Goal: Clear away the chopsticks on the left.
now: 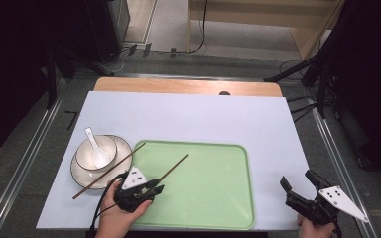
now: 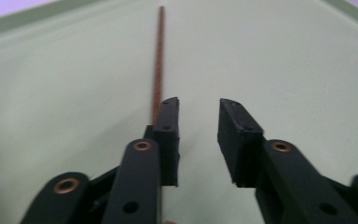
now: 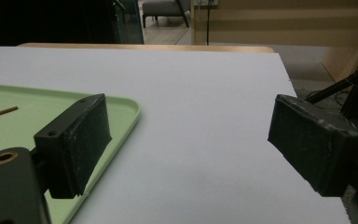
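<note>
Two brown chopsticks are in the high view. One chopstick lies slanted in the green tray. The other chopstick rests across the plate's rim with its far end over the tray's edge. My left gripper is open at the near end of the tray chopstick. In the left gripper view that chopstick runs along the outside of the left jaw, and the gap of my left gripper is empty. My right gripper is wide open over the white table cover, right of the tray.
A white bowl with a white spoon stands on a plate left of the tray. In the right gripper view, between the jaws of my right gripper, are the white cover and the tray's corner. The wooden table edge is at the back.
</note>
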